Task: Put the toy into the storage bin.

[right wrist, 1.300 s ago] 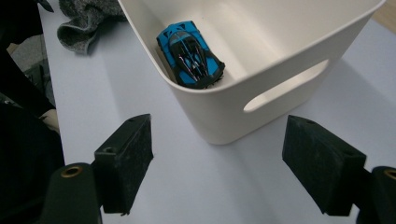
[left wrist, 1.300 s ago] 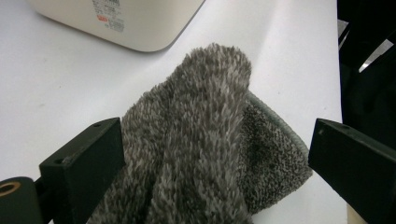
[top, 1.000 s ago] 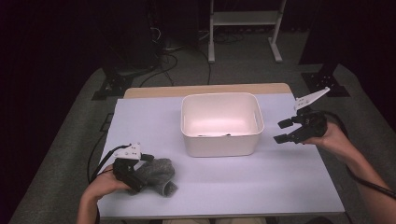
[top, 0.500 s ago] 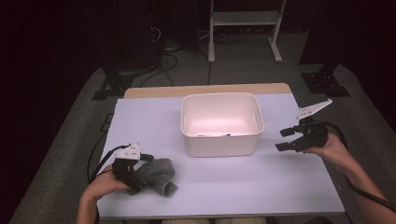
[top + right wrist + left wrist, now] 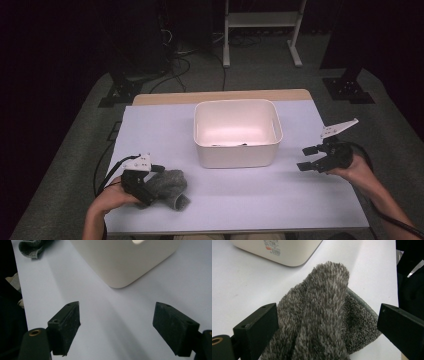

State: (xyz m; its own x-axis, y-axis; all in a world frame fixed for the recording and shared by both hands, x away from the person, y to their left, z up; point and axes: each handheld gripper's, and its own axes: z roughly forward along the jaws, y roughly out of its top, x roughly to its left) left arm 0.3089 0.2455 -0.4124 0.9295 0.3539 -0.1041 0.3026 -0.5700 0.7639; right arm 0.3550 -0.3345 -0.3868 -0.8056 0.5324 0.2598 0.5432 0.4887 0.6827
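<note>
Looks like a lab or recording studio, not a home. Dark room, black surroundings on all sides, only the tabletop (image 5: 240, 210) lit. It has a plain white surface with a wood strip at the far edge and sits on grey carpet (image 5: 65, 165). Cables (image 5: 185, 60) run loose across the floor behind it. A white metal stand frame (image 5: 260, 20) is at the back, and black equipment bases (image 5: 350, 87) stand left and right. No household furniture or decor visible.
</note>
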